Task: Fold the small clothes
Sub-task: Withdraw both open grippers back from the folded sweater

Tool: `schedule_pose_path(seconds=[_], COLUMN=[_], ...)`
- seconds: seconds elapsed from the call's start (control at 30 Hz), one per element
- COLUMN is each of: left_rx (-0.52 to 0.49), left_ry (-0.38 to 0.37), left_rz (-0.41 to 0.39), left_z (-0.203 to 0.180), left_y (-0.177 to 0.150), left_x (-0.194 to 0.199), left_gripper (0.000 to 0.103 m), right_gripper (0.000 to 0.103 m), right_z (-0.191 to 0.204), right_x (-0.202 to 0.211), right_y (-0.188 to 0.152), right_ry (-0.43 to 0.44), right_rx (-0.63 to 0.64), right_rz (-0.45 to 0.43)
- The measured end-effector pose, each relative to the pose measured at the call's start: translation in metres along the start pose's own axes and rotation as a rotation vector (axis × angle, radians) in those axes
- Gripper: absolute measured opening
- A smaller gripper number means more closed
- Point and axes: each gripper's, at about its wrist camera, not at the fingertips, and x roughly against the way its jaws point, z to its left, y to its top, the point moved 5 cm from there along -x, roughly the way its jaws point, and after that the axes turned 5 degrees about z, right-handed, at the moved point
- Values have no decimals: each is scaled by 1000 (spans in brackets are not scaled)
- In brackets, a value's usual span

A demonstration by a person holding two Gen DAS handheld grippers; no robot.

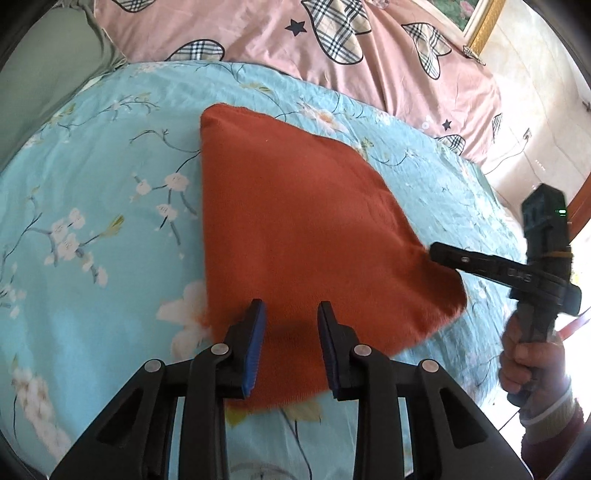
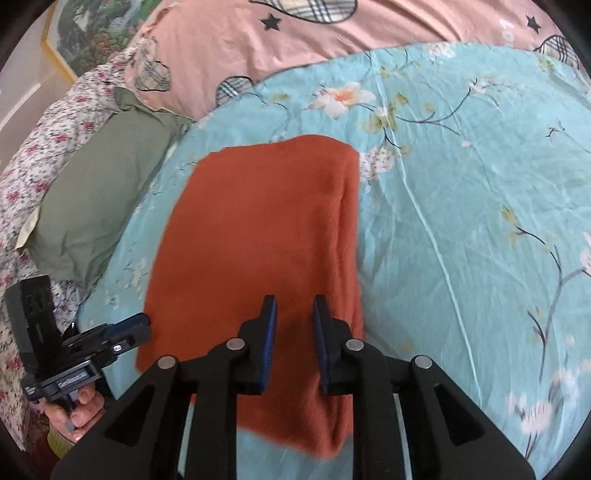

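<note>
A rust-orange knitted garment lies folded flat on the blue floral bedsheet; it also shows in the right wrist view. My left gripper is open, its jaws apart just above the garment's near edge, holding nothing. My right gripper is open over the garment's near right part, empty. In the left wrist view the right gripper reaches the garment's right edge. In the right wrist view the left gripper sits at the garment's left edge.
A pink quilt with plaid hearts lies bunched at the far side of the bed. A green pillow and a floral pillow lie at the left. A framed picture hangs on the wall behind.
</note>
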Motion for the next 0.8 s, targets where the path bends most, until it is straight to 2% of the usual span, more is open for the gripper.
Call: schedule_pose_path(seconds=[0.17,0.23,0.3,0.5,0.63,0.8], left_rx=[0,4,5,-5,-6,8], left_ry=[68,101,132,168,187,216], left_rz=[7,3,-6,-22,-23,-16], left_z=[-4,-4,-3,-5,-5,-2], left_y=[-26,-33,-40,-48,-48,-36], left_x=[15,22,28,37,38,35], left_gripper=[31,38,50,54,55,63], right_gripper=[21,21,22,24,24,24], right_z=[16,20,24,28,31,28], right_x=[21,25,30,33,34,27], right_y=[-31,-41,-52,-73,-69,-48], right_ry=[-3,-16,-22,-7,-1,0], right_rx=[36,51,57,46,57,66], right_rz=[4,7,9,27,21,2])
